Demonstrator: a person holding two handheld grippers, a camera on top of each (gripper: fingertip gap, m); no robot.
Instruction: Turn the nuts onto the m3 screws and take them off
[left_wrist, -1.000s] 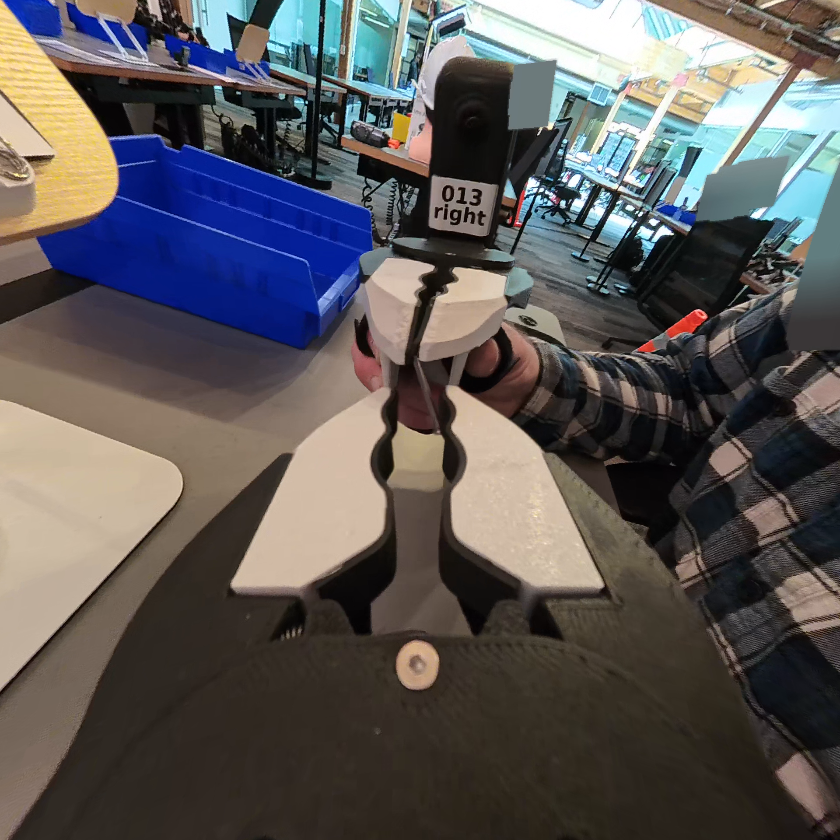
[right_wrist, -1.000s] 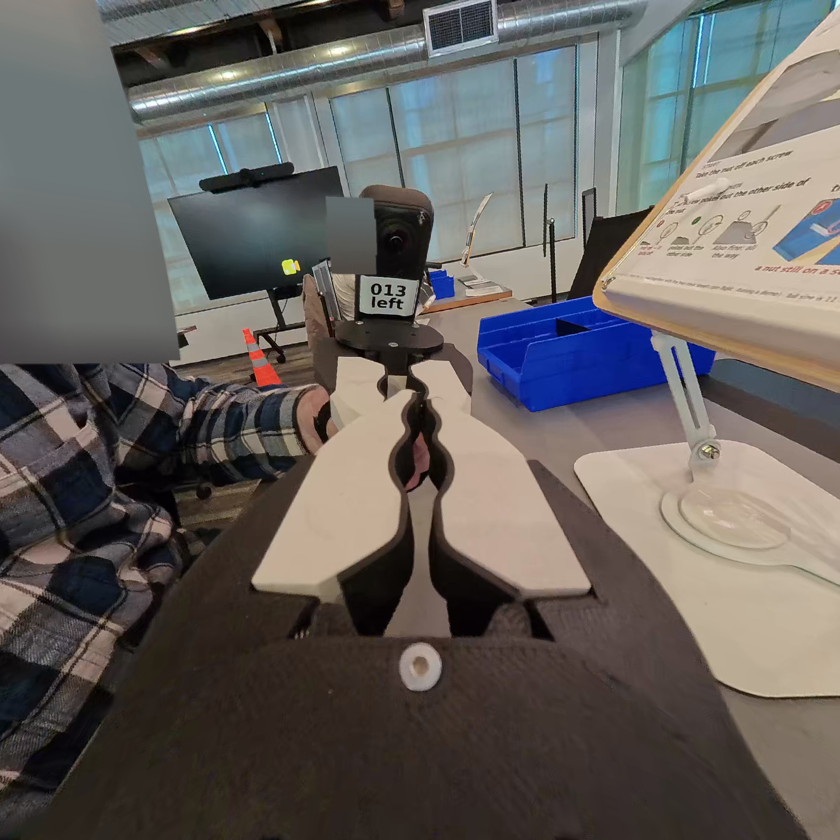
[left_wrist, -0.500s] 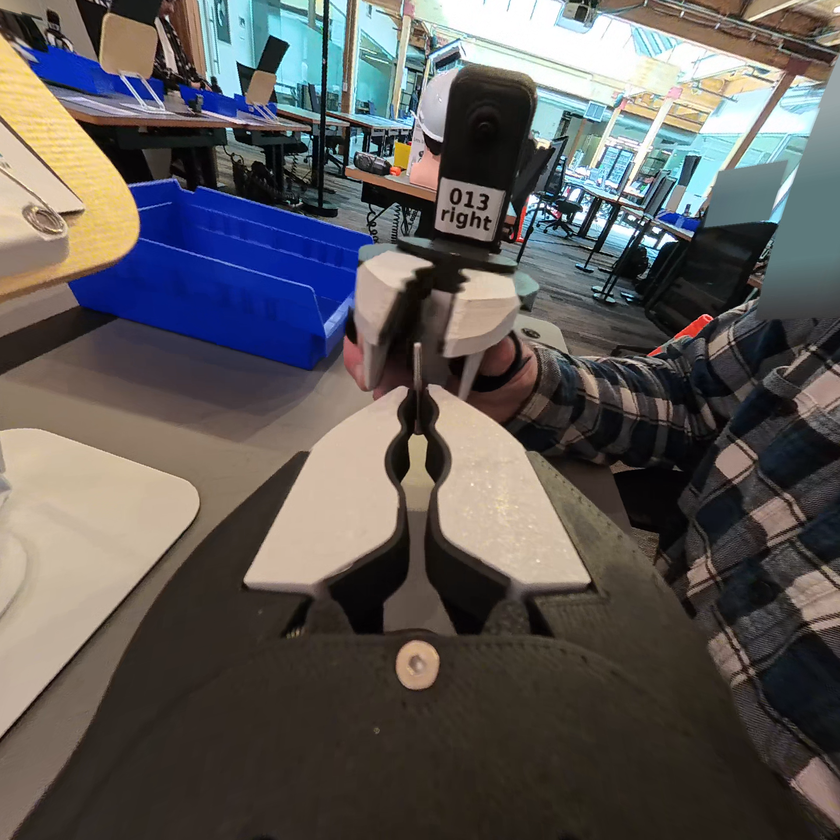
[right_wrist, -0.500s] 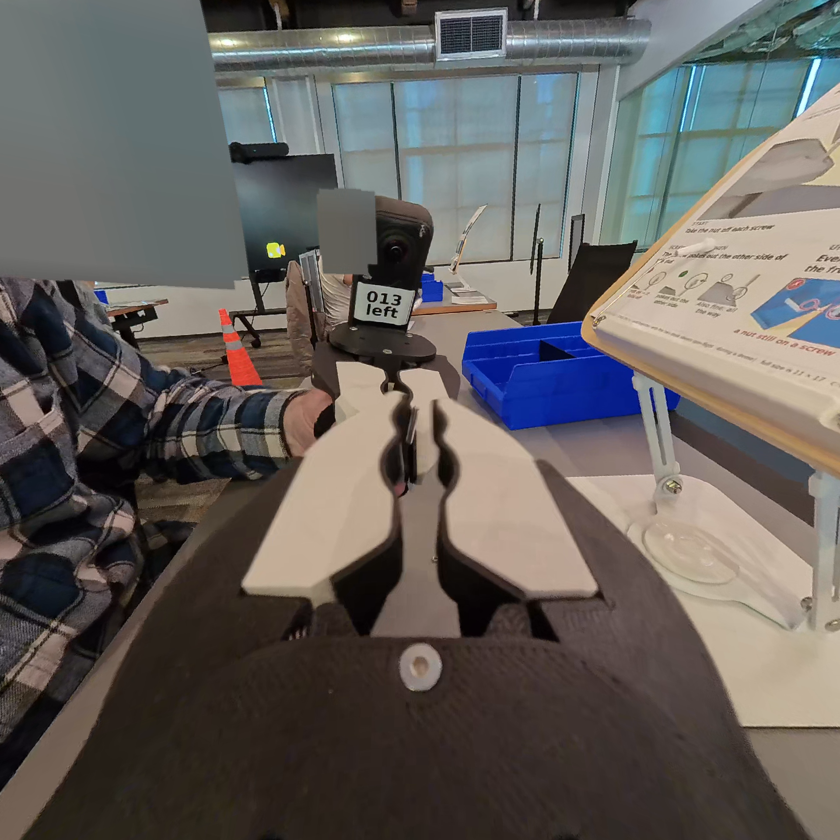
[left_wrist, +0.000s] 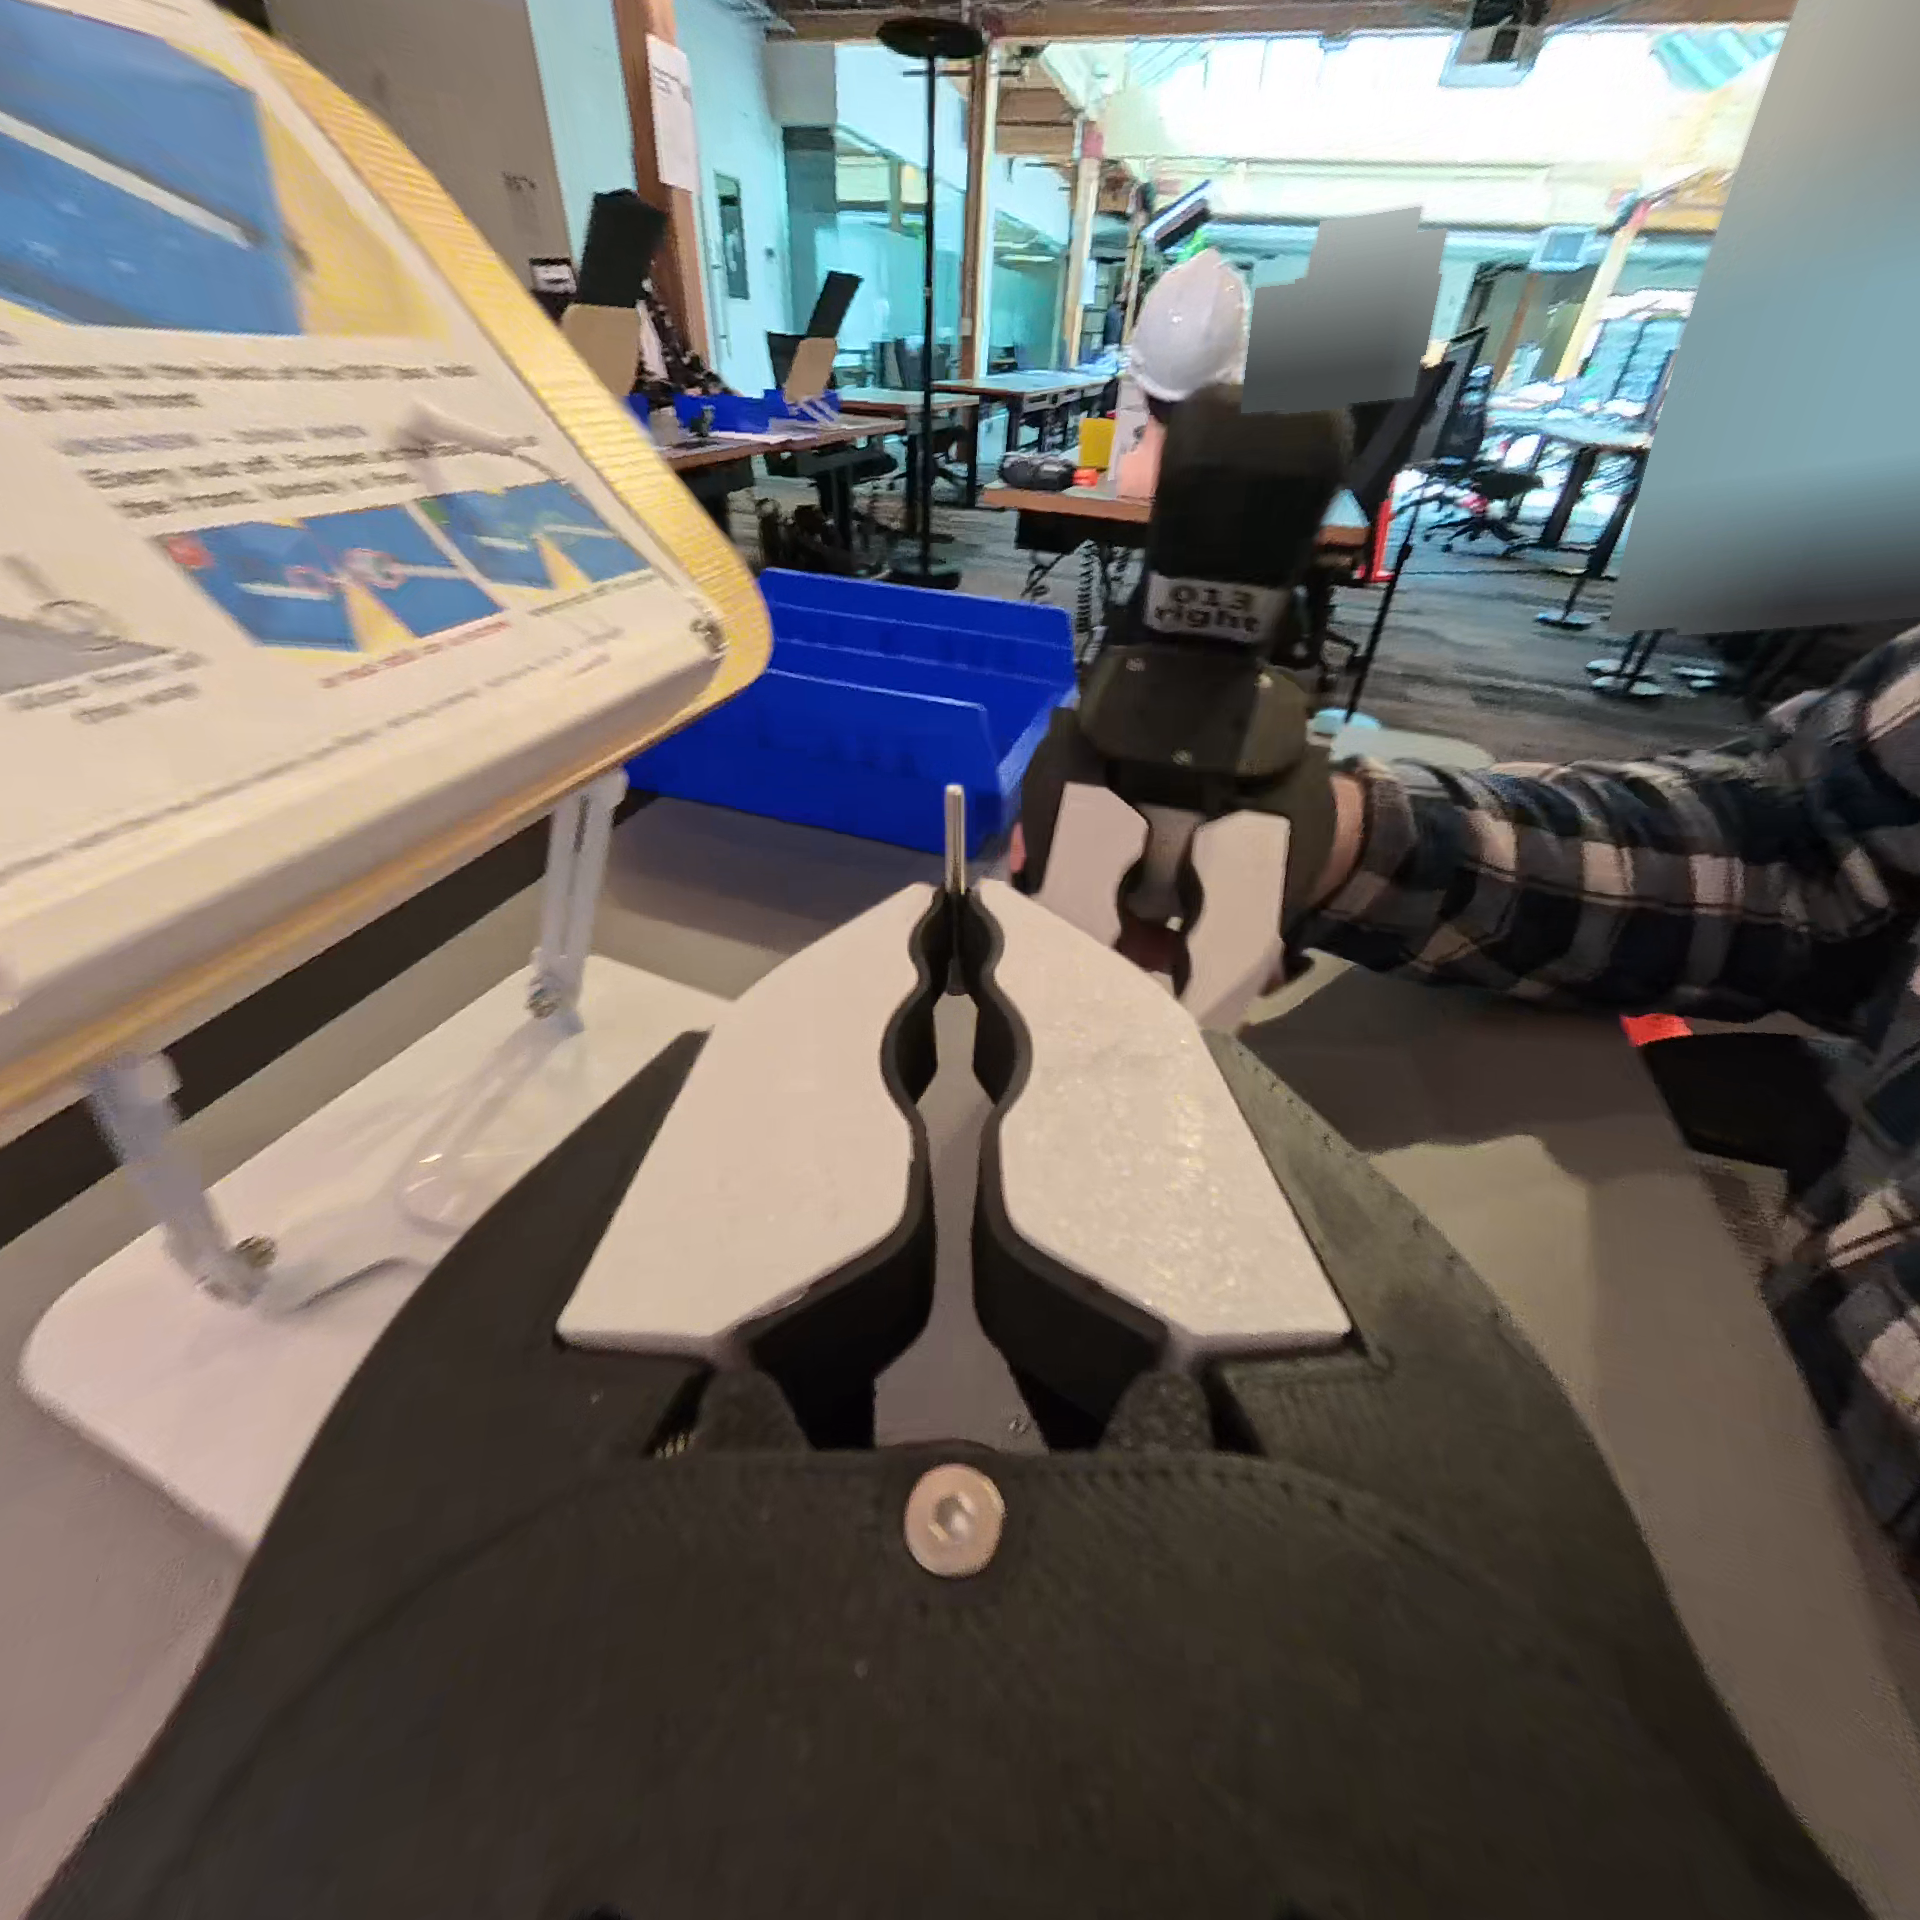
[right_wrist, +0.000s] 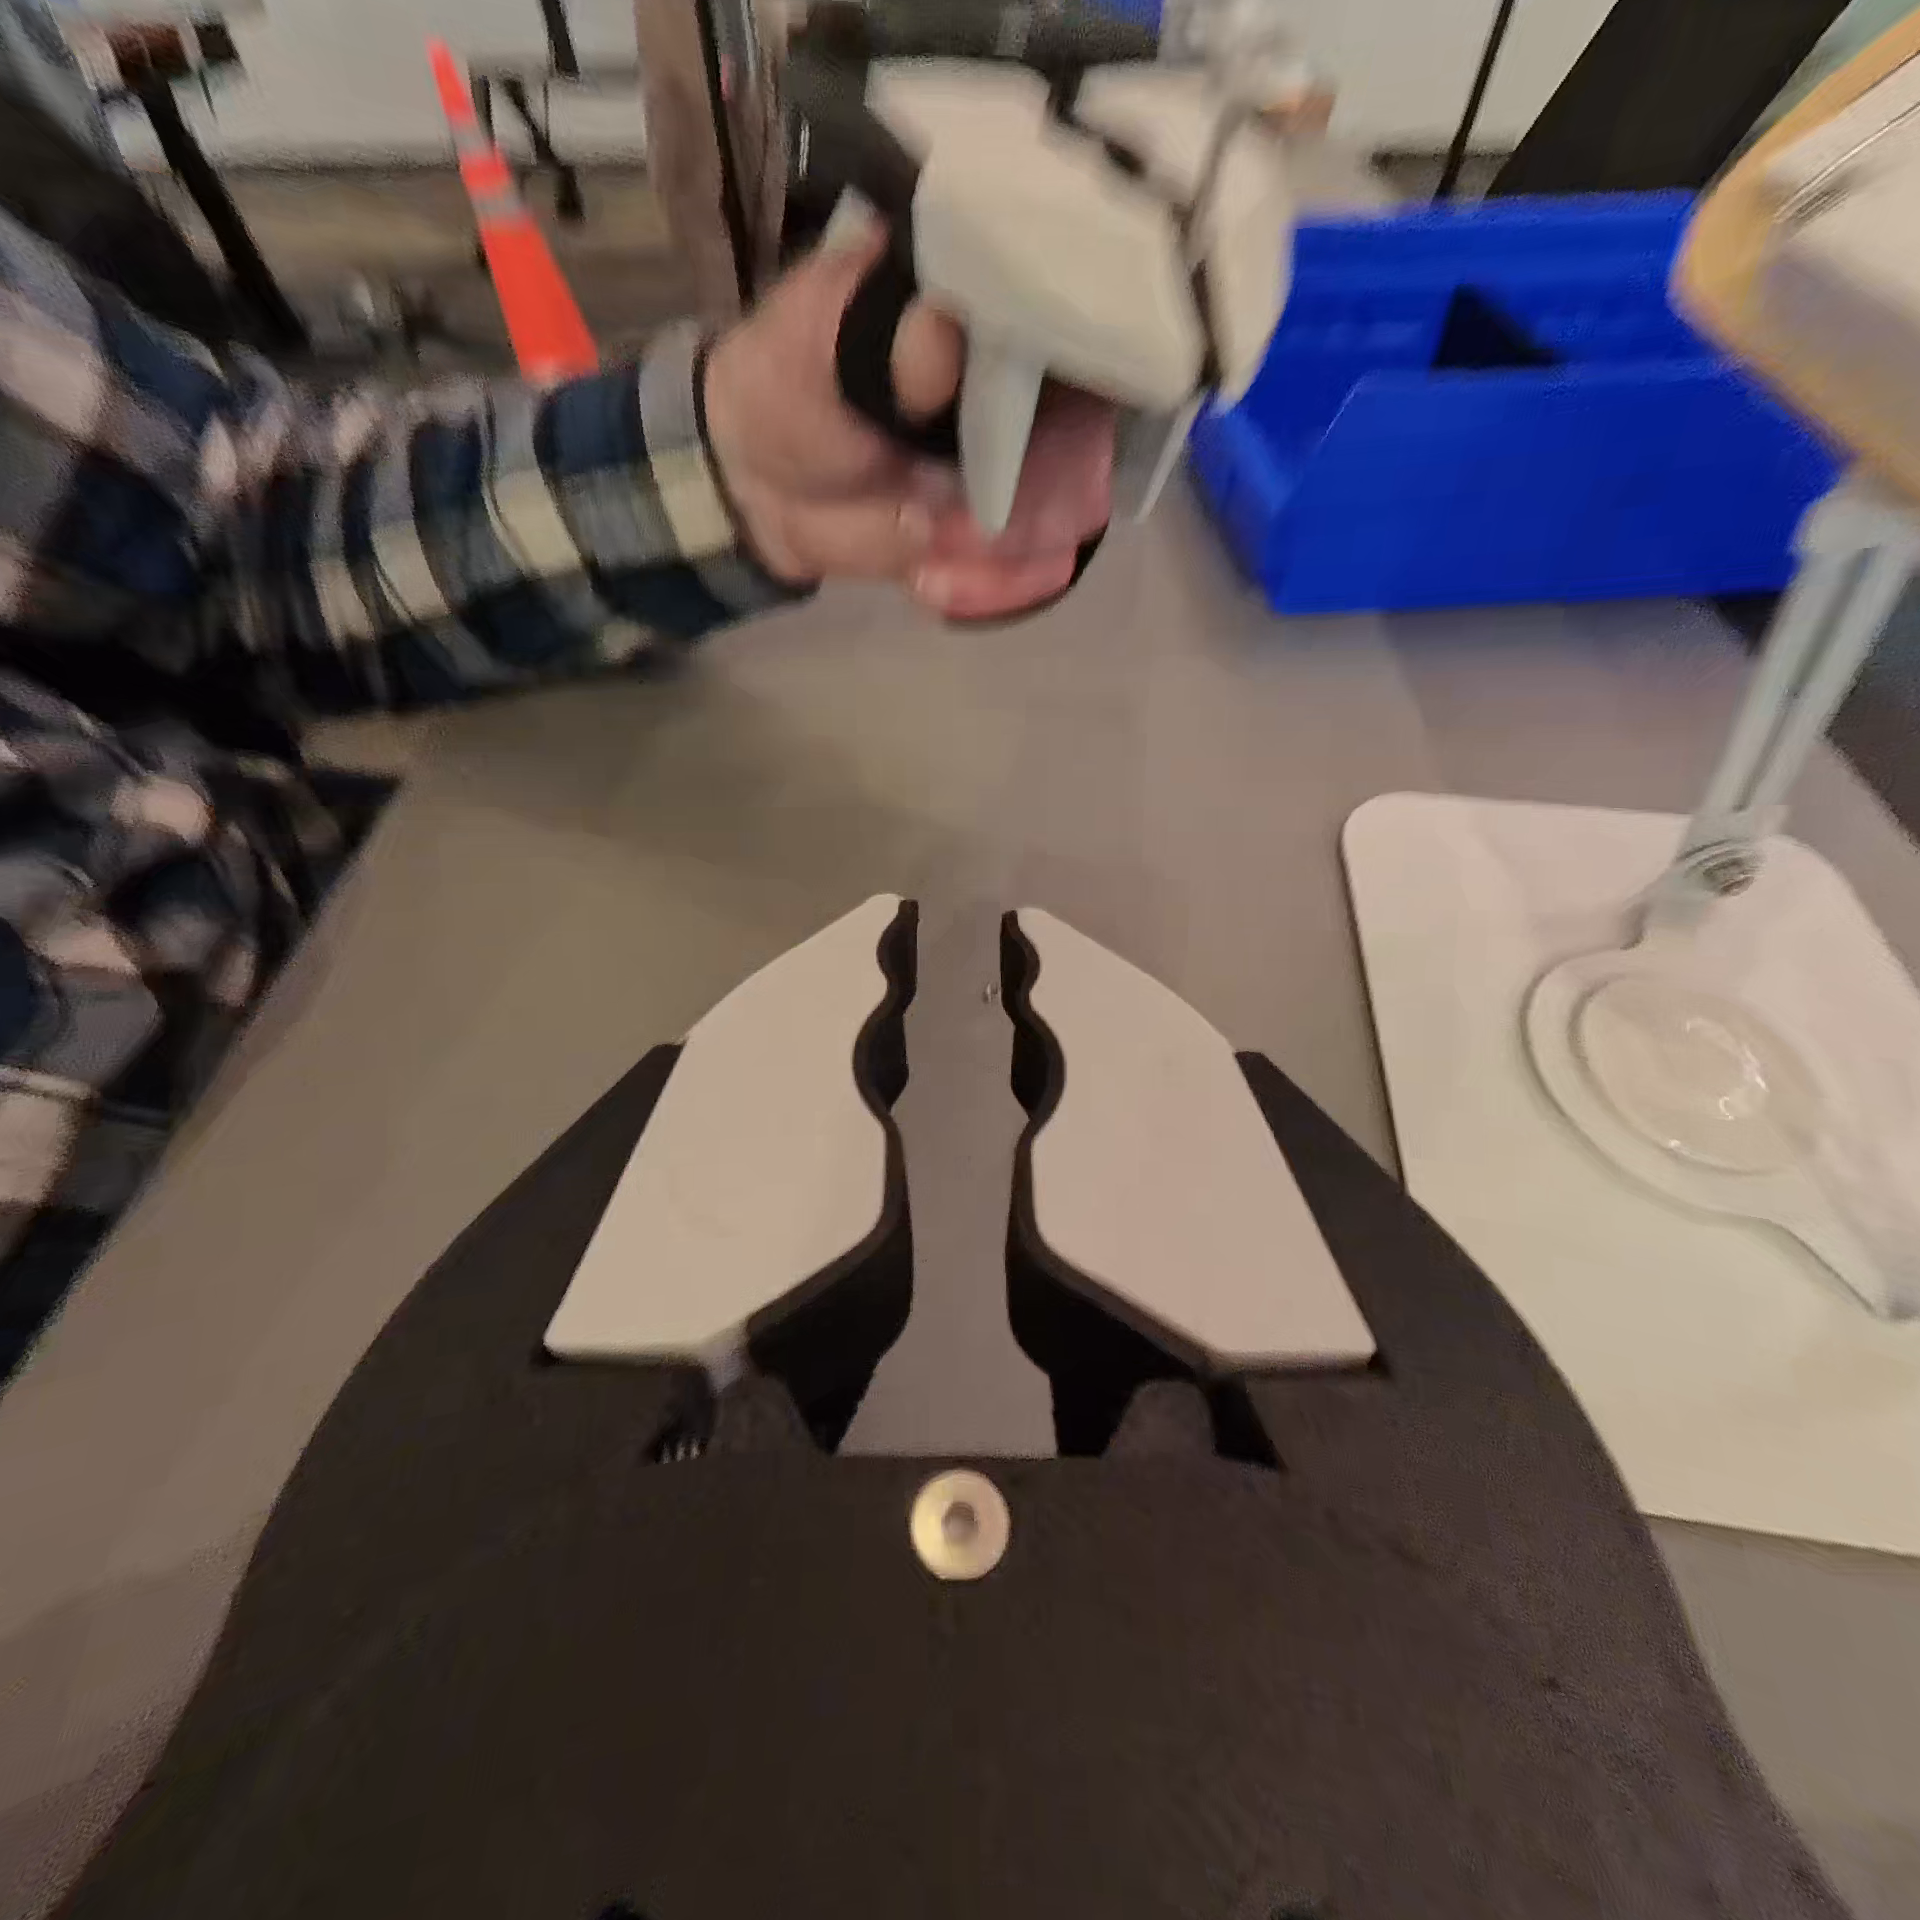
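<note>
- The left gripper (left_wrist: 954, 914) pinches a thin metal pin (left_wrist: 953, 831) at its fingertips; the pin stands upright, its upper length bare above the tips.
- The right gripper (right_wrist: 958, 914) stands spread, with only bare grey table (right_wrist: 831, 748) showing between its fingers and nothing held.
- In the left view the right gripper (left_wrist: 1158, 914) sits just right of the pin, apart from it, held by a hand in a plaid sleeve (left_wrist: 1610, 862).
- A blue bin (left_wrist: 883, 727) stands behind the pin, its front wall facing the grippers.
- A tilted board (left_wrist: 312, 520) on a thin-legged stand overhangs the table at the left; its lower corner ends near the bin's left edge.
- The stand's white base (right_wrist: 1558, 1039) lies flat, its rounded corner close to the right gripper's right finger.
- Open table runs between the base's edge and the table's near edge (right_wrist: 343, 831) by the sleeve.
- An orange cone (right_wrist: 509, 239) stands on the floor beyond.
</note>
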